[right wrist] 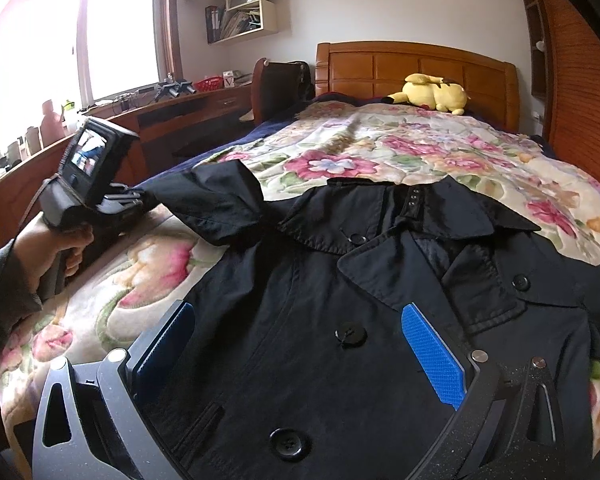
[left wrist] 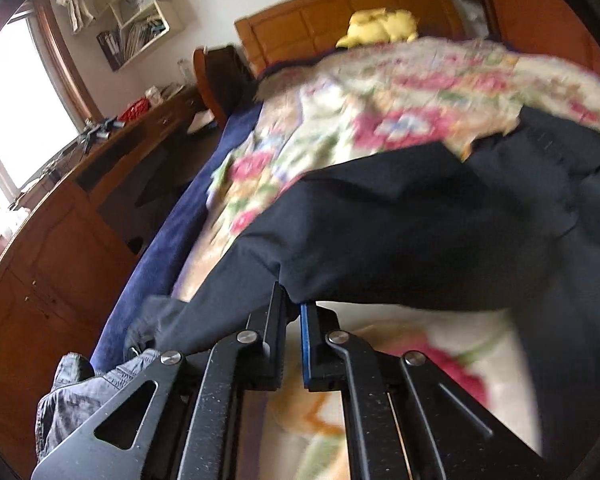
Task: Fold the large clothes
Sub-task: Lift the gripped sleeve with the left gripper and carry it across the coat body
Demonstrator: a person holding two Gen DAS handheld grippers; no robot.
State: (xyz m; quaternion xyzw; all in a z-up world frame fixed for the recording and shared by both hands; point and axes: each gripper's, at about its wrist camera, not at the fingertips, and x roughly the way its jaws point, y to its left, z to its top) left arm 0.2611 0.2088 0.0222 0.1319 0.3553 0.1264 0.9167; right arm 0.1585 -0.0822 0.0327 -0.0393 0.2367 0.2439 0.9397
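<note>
My left camera sits low and close over the black coat (left wrist: 420,232), tilted, facing the headboard (left wrist: 340,20). My right one looks along the bed from above the coat. Both share the yellow plush (right wrist: 436,94).

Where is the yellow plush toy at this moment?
In the right wrist view the yellow plush toy lies at the far end of the bed, against the wooden headboard, beyond the black coat on the floral blanket.

You will find no text, label or number you can read in either view. The small white box (right wrist: 229,78) on the desk (right wrist: 204,98) seems to carry a red mark, but it is too small to make out.
</note>
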